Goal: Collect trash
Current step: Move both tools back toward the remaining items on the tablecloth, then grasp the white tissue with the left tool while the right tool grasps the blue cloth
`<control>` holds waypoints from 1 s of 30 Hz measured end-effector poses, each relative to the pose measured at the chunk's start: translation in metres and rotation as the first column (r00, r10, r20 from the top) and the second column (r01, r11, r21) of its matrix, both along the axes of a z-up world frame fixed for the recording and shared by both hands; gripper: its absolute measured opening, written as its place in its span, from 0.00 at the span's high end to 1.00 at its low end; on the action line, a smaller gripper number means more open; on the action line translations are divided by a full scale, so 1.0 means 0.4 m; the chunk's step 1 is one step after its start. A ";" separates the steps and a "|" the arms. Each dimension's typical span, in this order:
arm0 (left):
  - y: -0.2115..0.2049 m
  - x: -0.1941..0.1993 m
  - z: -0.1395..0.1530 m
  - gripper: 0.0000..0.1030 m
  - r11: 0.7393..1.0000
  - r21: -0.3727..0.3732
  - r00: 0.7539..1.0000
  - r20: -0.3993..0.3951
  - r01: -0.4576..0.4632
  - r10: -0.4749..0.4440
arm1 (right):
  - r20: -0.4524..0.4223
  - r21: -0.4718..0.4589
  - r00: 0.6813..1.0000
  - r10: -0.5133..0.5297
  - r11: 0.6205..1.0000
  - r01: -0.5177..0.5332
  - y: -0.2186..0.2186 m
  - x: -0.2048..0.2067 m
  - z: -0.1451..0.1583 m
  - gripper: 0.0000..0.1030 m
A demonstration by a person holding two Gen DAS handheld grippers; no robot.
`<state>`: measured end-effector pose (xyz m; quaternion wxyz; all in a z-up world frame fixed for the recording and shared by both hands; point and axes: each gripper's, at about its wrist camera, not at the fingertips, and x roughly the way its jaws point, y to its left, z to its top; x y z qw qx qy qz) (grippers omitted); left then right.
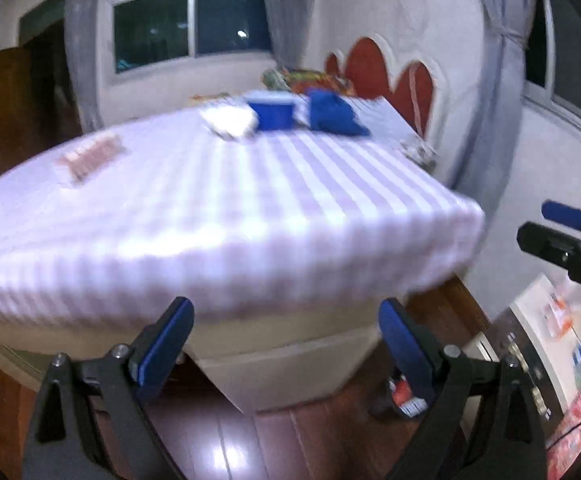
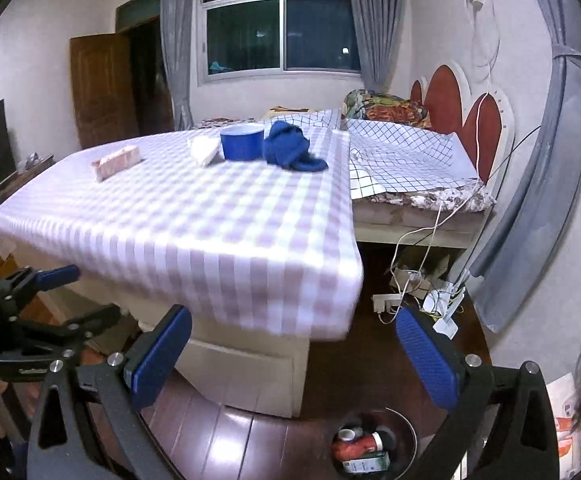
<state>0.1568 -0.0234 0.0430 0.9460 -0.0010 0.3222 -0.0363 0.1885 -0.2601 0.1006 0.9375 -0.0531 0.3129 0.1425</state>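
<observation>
A checked purple-and-white cloth covers the bed (image 2: 210, 216). On it lie a pink wrapped pack (image 2: 116, 162), a white crumpled packet (image 2: 204, 150), a blue bowl (image 2: 242, 142) and a blue cloth (image 2: 290, 150). The same items show blurred in the left wrist view: the pack (image 1: 90, 156), the packet (image 1: 230, 120), the bowl (image 1: 272, 110), the cloth (image 1: 332, 114). My left gripper (image 1: 286, 340) is open and empty before the bed's near edge. My right gripper (image 2: 294, 356) is open and empty over the floor. A round bin (image 2: 374, 446) holding trash stands below it.
Wooden floor (image 2: 226, 440) lies in front of the bed. A power strip and tangled cables (image 2: 418, 300) lie to the right of the bed. A grid-patterned sheet (image 2: 402, 156) and a red headboard (image 2: 446, 104) are at the far right. A brown door (image 2: 102, 88) stands at the left.
</observation>
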 end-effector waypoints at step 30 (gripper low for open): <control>0.052 0.634 0.047 0.19 0.995 0.074 0.987 -0.136 -0.073 0.083 | -0.224 -0.050 0.971 0.076 0.995 -0.090 0.195 0.723 -0.020 0.24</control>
